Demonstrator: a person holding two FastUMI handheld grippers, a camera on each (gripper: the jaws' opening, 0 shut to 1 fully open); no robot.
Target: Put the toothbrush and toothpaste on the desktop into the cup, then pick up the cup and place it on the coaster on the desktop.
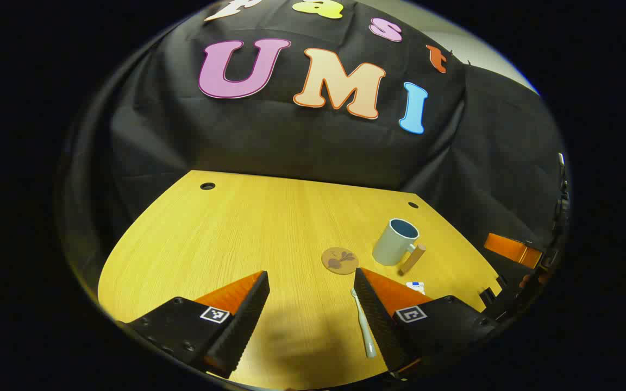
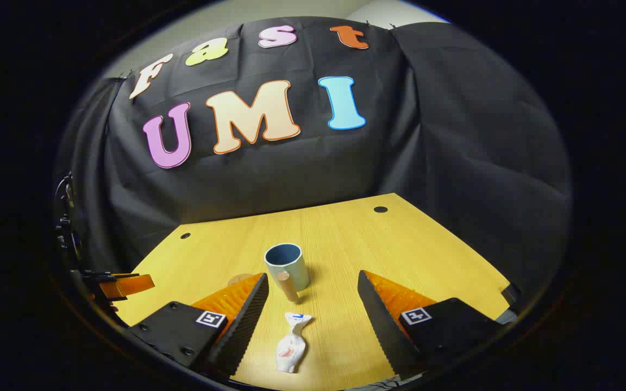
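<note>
Left gripper view: left hand-held gripper (image 1: 311, 282) released above toothbrush (image 1: 363, 326); right hand-held gripper (image 2: 313, 285) released above toothpaste (image 2: 291, 343).

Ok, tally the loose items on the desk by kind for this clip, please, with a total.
Cup: 1
Coaster: 1
Toothbrush: 1
Toothpaste tube: 1
Total: 4
</note>
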